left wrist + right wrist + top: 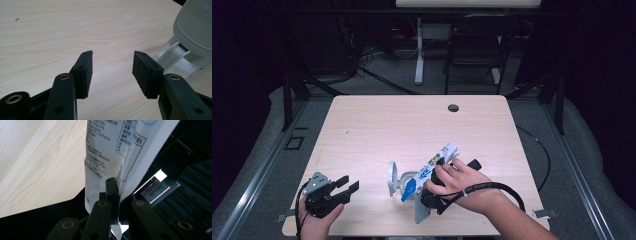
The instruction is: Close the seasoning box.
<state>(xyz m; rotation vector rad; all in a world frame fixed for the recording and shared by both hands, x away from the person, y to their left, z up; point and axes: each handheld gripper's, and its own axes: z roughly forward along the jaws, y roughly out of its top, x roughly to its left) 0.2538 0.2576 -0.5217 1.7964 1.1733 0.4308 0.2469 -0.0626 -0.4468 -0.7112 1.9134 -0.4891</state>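
here we keep the right gripper (113, 195) clamped on the pouch (112, 152), and bring the left gripper (112, 72), jaws apart, toward the holder (398, 181).

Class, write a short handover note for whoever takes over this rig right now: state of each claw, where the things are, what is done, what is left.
Left claw: open, holding nothing, low over the table near its left front corner.
Right claw: shut on the white printed pouch, gripping its edge; the pouch is lifted at a slant over the table's front.
Grey and white stand: on the table just left of the pouch.
Done: pouch picked up.
Left: probably bringing the pouch to the stand or setting it down; the left claw has not yet joined in.
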